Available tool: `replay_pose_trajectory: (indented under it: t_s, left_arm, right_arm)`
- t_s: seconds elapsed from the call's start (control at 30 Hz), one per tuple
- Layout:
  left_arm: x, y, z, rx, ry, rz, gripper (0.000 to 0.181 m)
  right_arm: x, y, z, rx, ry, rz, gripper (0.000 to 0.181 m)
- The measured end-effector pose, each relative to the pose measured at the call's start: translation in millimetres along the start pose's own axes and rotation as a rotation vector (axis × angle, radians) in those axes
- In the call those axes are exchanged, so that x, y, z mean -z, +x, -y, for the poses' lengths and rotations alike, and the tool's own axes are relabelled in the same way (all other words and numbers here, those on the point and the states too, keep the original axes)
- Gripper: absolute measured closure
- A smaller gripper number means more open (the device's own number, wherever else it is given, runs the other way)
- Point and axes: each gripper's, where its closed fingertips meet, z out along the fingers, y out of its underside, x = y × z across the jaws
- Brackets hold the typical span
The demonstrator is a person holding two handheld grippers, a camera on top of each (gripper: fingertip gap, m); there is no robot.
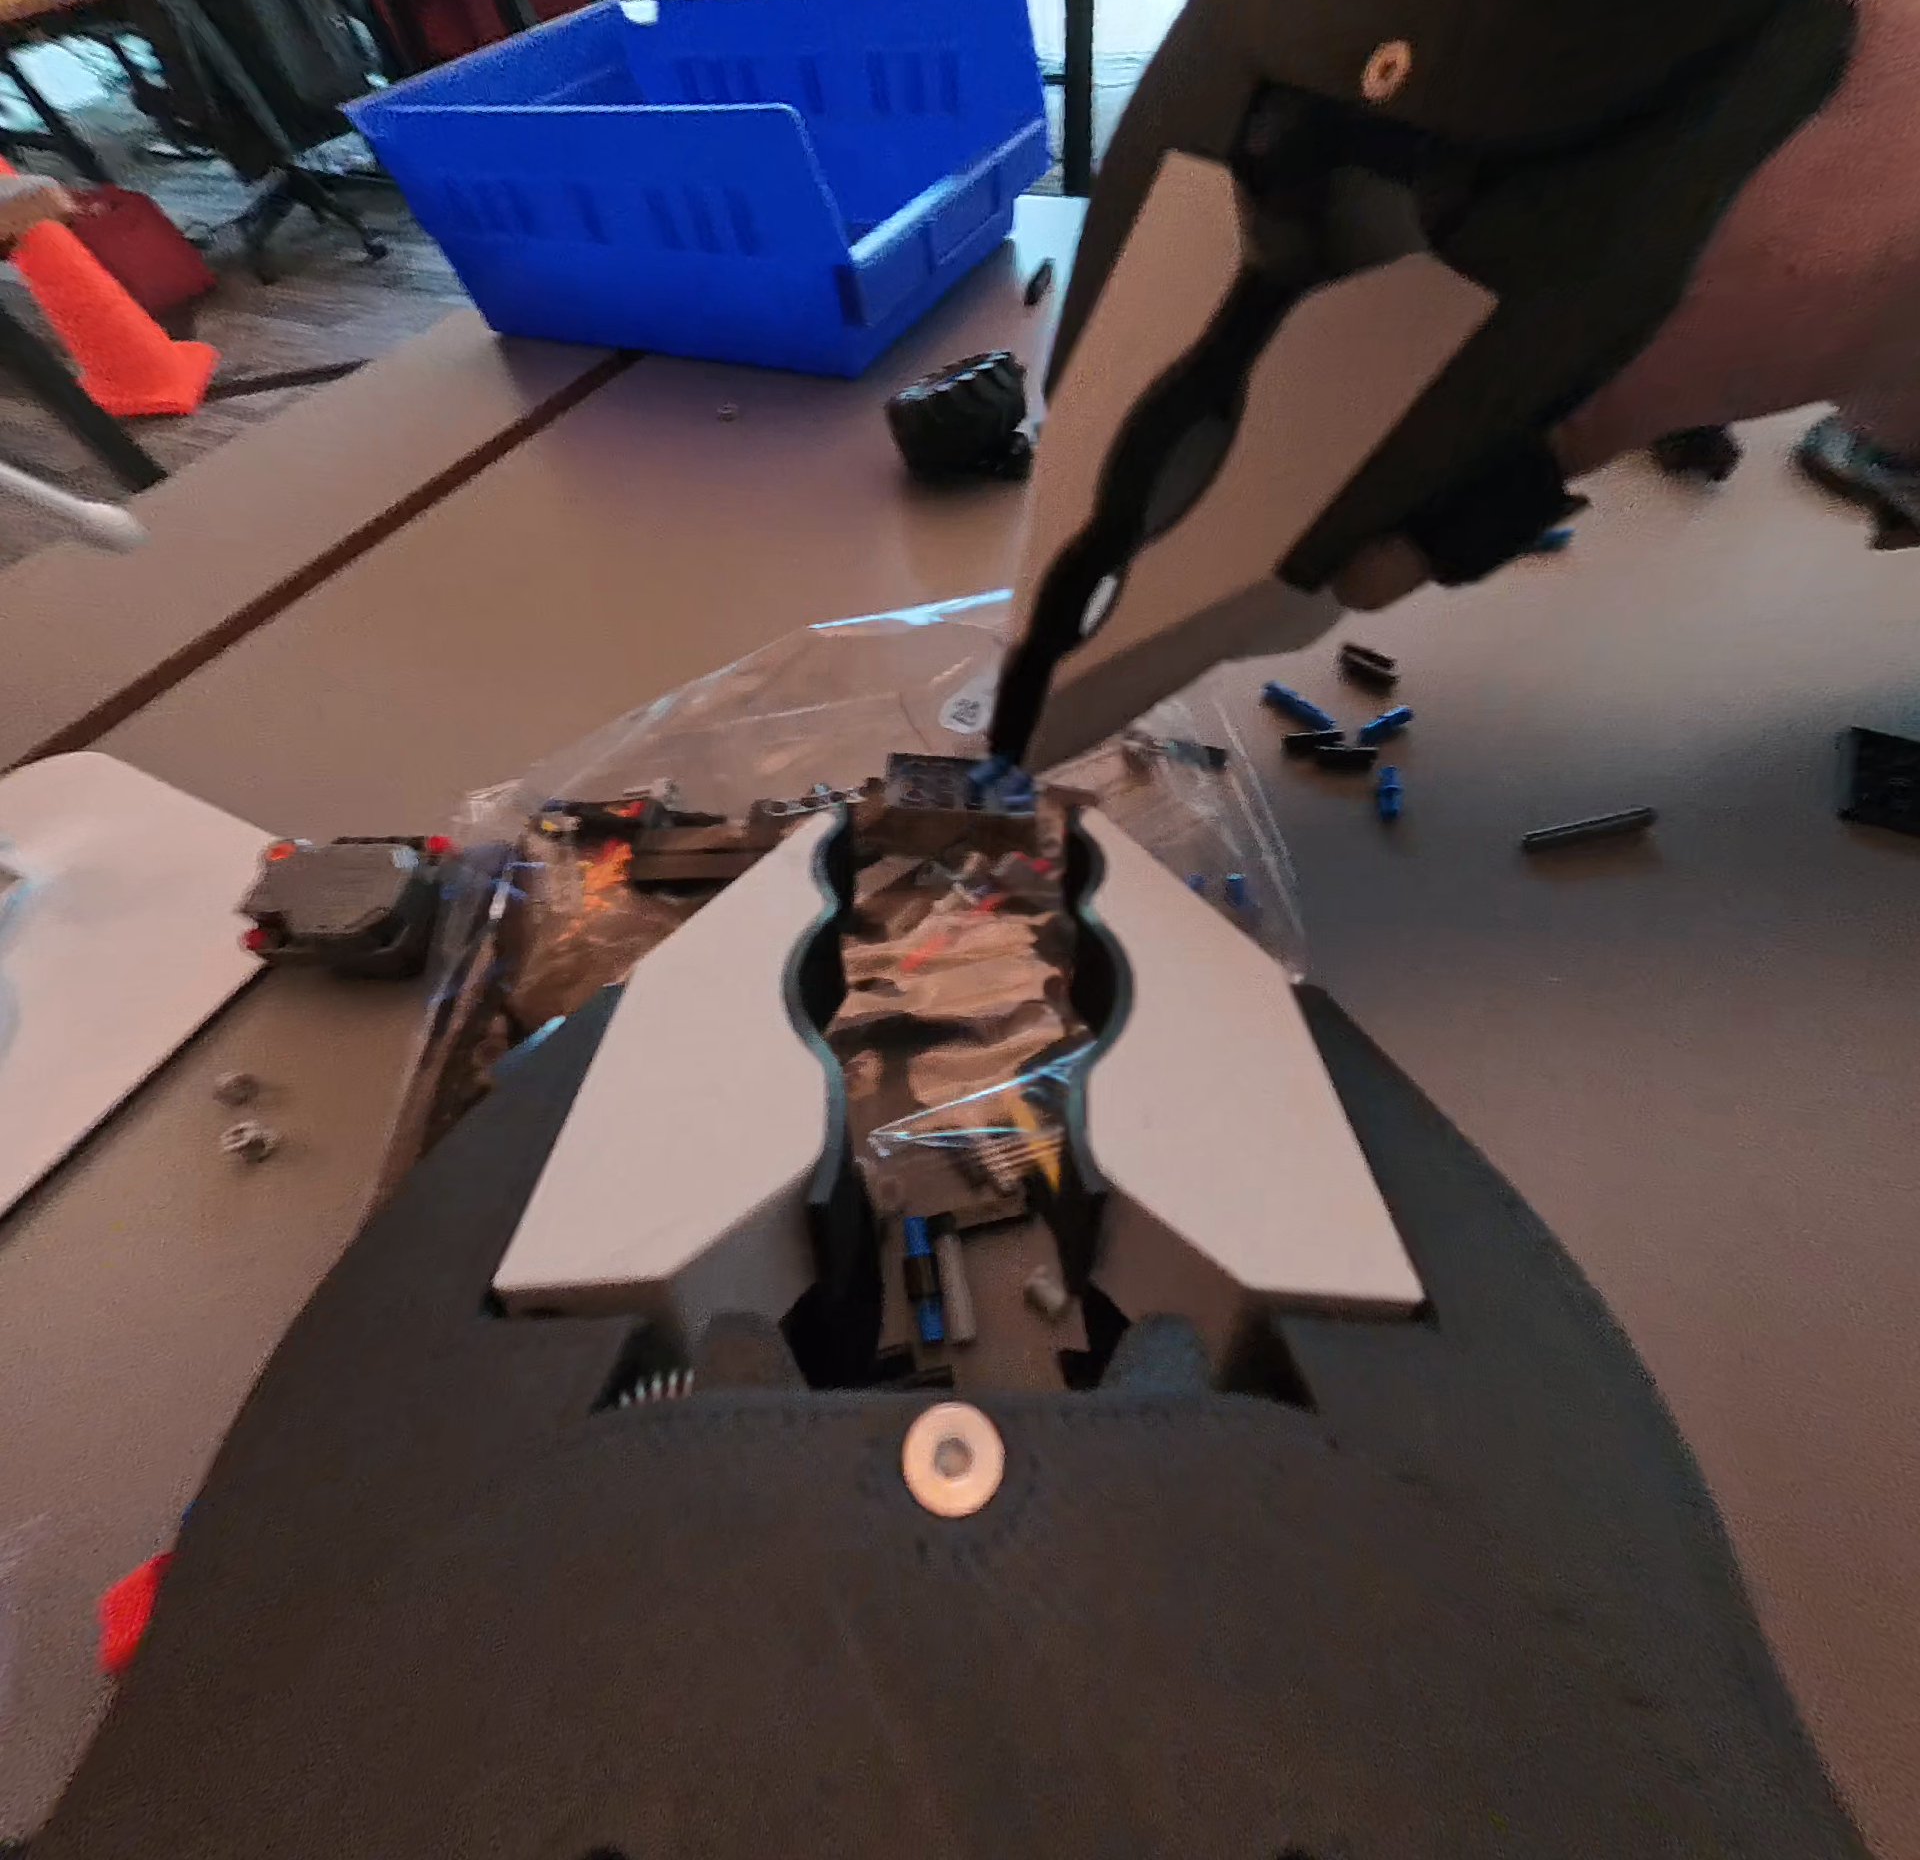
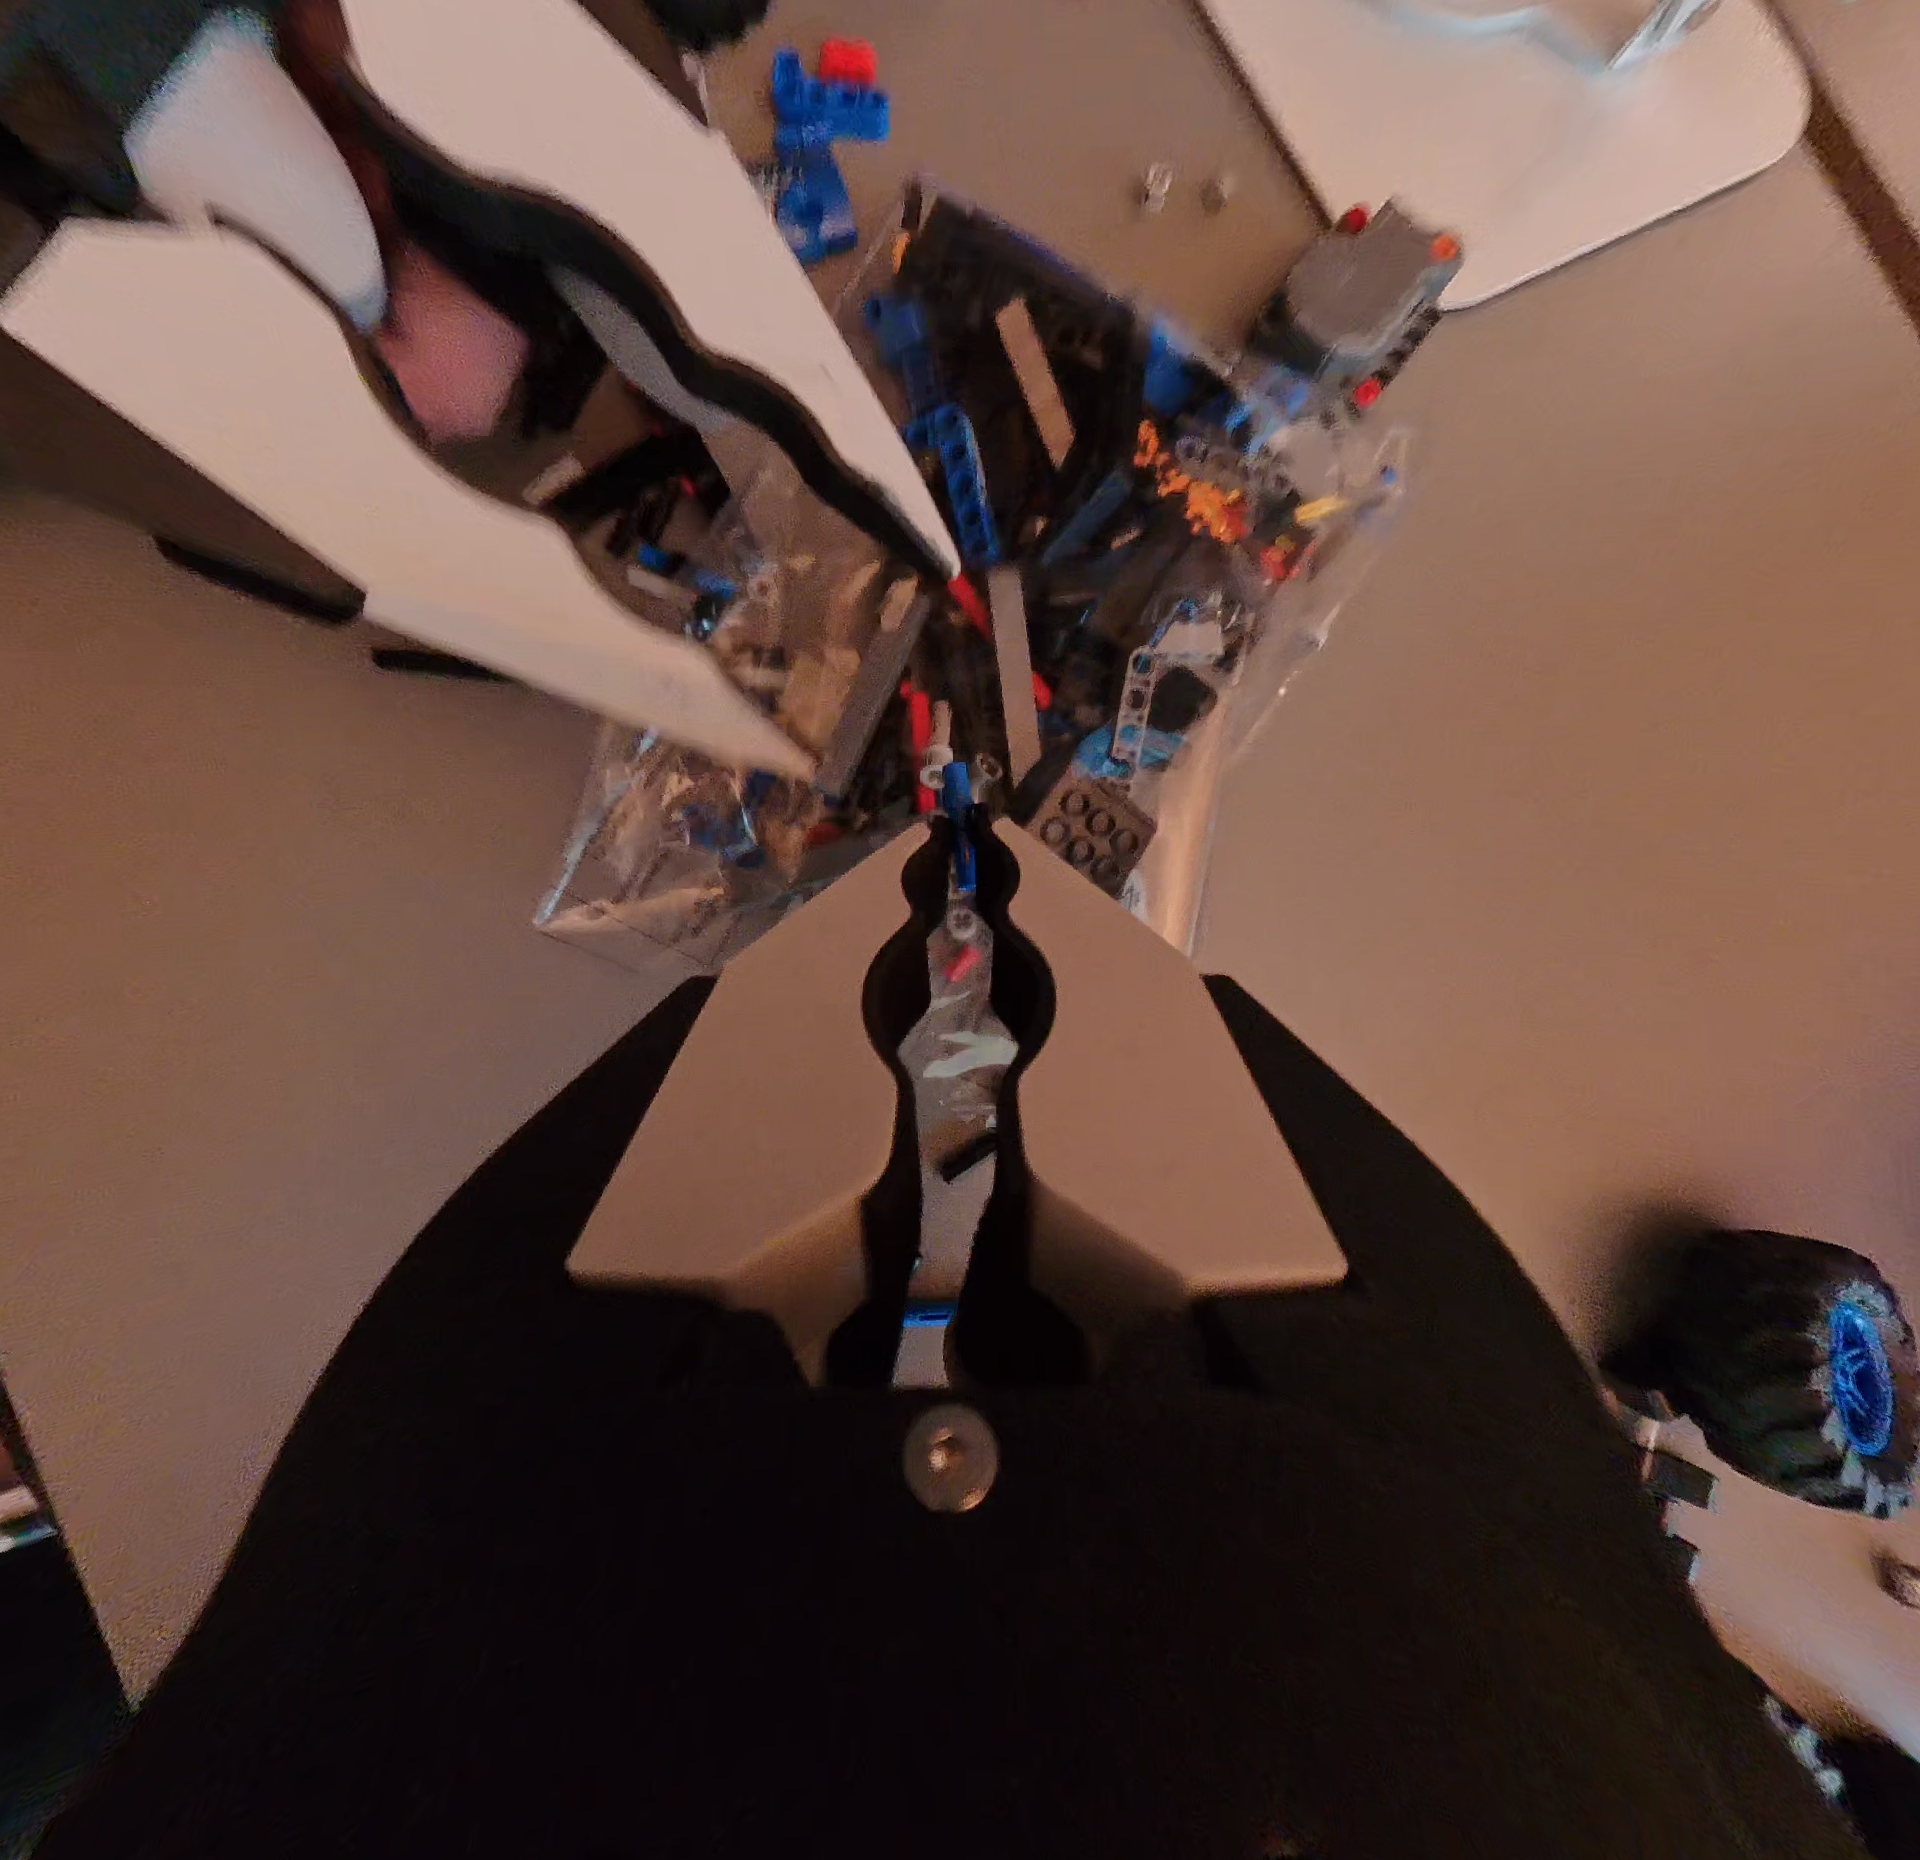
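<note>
Two grippers meet over a clear plastic bag (image 1: 727, 730) of building-toy parts on the table (image 1: 1558, 1083): the left gripper (image 1: 951, 834), jaws wide, straddles the bag, seemingly steadying it, while the right gripper (image 2: 961, 839), nearly closed, pinches a small blue pin (image 2: 964, 823) at the bag's far end.

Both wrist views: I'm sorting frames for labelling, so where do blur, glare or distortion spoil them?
Left wrist view: wide-angle bending at the edges; glare on the clear bag; bin and cone soft. Right wrist view: the left gripper and edge items like the wheel are smeared; the blue pin at the right gripper stays readable.
</note>
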Motion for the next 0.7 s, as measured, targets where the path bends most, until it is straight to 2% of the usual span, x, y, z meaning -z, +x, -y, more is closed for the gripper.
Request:
replay_pose_trajectory:
  t_s: [0.07,0.1,0.17,0.23,0.27,0.37,0.47,0.53,0.7]
  left_arm:
    - [-6,17,-9,-0.013,-0.06,-0.077,0.117]
    - [-10,23,-13,-0.053,-0.087,-0.083,0.11]
    - [-20,37,-22,-0.118,-0.149,-0.101,0.1]
    - [-29,44,-30,-0.173,-0.208,-0.089,0.1]
    - [-31,46,-33,-0.194,-0.232,-0.081,0.108]
    - [-36,50,-33,-0.224,-0.241,-0.076,0.147]
    - [-34,46,-29,-0.192,-0.213,-0.072,0.172]
    - [-30,44,-23,-0.113,-0.167,-0.1,0.18]
    - [-23,38,-11,-0.002,-0.091,-0.139,0.181]
  right_arm:
    - [12,1,7,-0.037,0.072,0.018,0.179]
    - [20,5,7,-0.059,0.098,0.011,0.18]
    - [36,15,-3,-0.092,0.095,-0.025,0.179]
    - [50,20,-14,-0.112,0.097,-0.05,0.179]
    - [56,20,-17,-0.126,0.108,-0.044,0.18]
    - [62,19,-28,-0.15,0.116,-0.033,0.18]
    - [60,16,-35,-0.152,0.109,-0.022,0.18]
    - [58,13,-36,-0.153,0.111,-0.008,0.179]
    - [53,8,-30,-0.141,0.133,0.027,0.179]
